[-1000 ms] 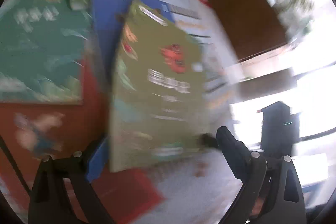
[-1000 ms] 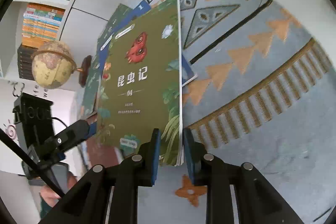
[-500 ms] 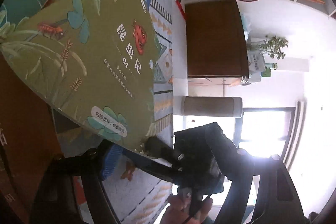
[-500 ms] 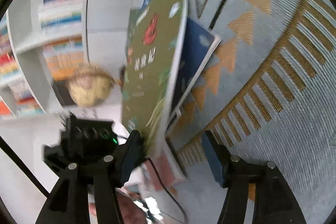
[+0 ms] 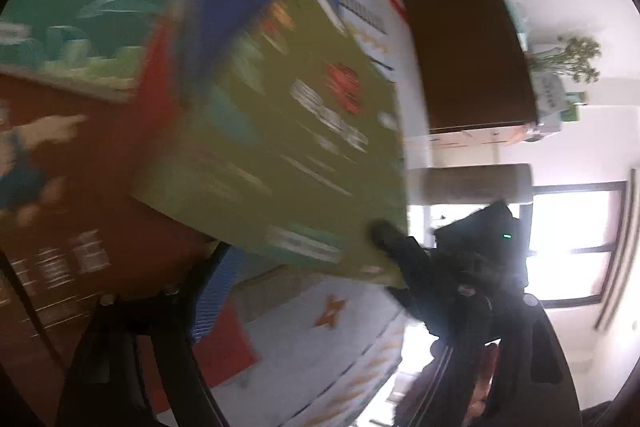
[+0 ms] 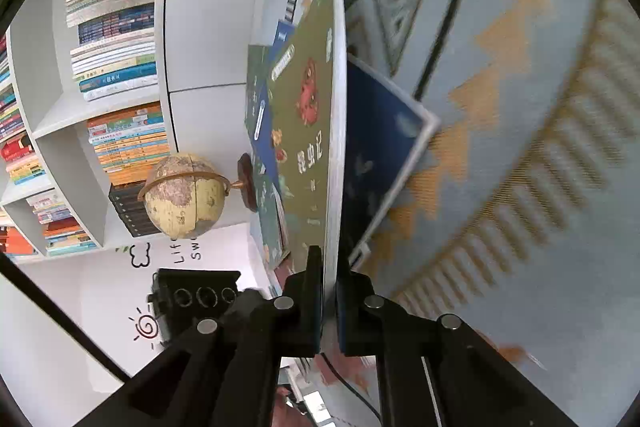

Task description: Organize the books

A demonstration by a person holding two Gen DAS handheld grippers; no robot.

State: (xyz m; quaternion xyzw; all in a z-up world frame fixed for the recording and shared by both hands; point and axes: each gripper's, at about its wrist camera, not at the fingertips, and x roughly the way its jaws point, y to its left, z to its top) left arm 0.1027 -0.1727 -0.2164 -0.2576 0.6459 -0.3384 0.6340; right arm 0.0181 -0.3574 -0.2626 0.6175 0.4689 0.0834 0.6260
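Where half a second ago the olive-green book (image 6: 308, 147) hung loose between wide right jaws, the right gripper (image 6: 328, 303) has now clamped its lower edge, lifting it off the blue book (image 6: 380, 155) on the rug (image 6: 520, 107). The left gripper (image 5: 360, 291) is opening, empty.

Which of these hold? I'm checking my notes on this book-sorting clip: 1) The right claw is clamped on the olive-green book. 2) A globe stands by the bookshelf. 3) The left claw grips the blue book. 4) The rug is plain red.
1) True: the right claw pinches the olive-green book by its lower edge.
2) True: the globe is beside the bookshelf.
3) False: the left claw holds nothing, its jaws opening; the blue book lies underneath.
4) False: the rug is grey-blue with orange patterns.
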